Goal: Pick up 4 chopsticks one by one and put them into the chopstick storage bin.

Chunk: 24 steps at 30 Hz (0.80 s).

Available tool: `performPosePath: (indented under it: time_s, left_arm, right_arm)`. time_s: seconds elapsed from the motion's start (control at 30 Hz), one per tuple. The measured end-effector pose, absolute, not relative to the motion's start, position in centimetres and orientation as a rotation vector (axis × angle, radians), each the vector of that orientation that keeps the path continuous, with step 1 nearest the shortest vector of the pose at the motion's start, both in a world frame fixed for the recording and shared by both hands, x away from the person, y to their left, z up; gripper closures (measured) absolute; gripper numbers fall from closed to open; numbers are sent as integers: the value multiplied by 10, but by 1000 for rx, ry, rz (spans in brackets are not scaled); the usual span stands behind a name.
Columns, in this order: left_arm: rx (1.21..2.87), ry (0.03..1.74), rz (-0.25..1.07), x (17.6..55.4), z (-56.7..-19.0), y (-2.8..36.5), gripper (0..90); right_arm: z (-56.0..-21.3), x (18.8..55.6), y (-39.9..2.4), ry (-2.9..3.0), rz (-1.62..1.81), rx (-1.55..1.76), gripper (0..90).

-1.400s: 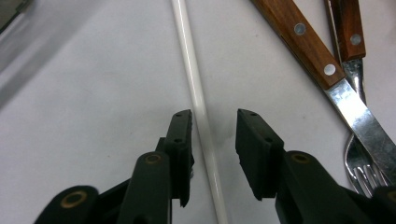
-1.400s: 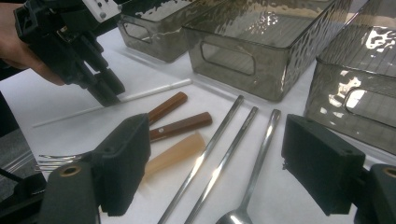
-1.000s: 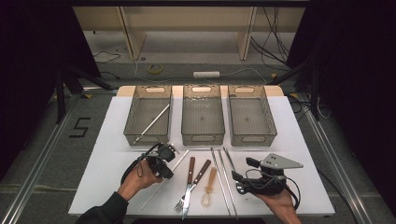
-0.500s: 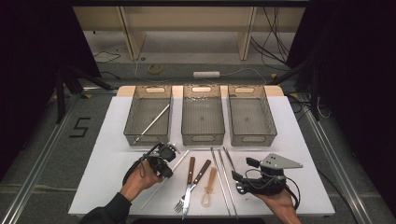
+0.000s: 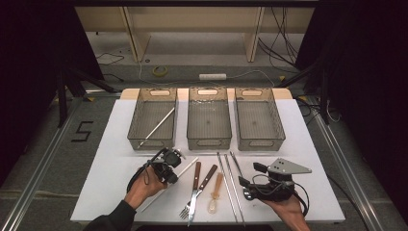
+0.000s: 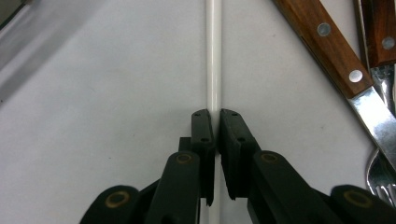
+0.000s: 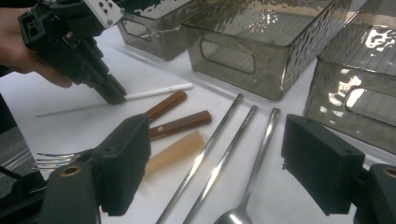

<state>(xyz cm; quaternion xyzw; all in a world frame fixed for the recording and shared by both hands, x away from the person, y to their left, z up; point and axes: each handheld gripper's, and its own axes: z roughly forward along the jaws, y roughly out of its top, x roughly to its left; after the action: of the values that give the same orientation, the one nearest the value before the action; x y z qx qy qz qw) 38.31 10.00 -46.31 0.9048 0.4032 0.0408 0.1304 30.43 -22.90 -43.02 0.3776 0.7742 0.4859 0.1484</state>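
A thin white stick [image 6: 213,56] lies on the white table [image 5: 120,144]. My left gripper [image 6: 214,122] is shut on it near its middle, jaws pressed against both sides. From above, the left gripper [image 5: 173,177] sits left of the cutlery row, and the stick [image 5: 190,164] pokes out toward the upper right. The right gripper view shows the left gripper [image 7: 114,95] pinching the stick [image 7: 159,91]. My right gripper [image 5: 250,180] rests at the front right, wide open and empty. Its jaws [image 7: 224,163] frame the cutlery.
Three clear trays stand in a row at the back; the left tray [image 5: 135,120] holds another white stick [image 5: 159,126]. In front lie a wood-handled knife [image 5: 208,177], a fork [image 5: 194,185], a tan utensil [image 5: 216,192], two metal chopsticks [image 5: 225,180] and a spoon [image 7: 261,154].
The left gripper has edged slightly toward the near side over the white stick. The right gripper has stayed put.
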Motion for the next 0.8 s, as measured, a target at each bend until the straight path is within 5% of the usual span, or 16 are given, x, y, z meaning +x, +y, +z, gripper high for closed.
performPosePath:
  time_s: [0.8]
  left_arm:
    - [2525,1056,153,380,-425,121,839]
  right_arm:
    - [-430,305,-230,2221,1404,1088,251]
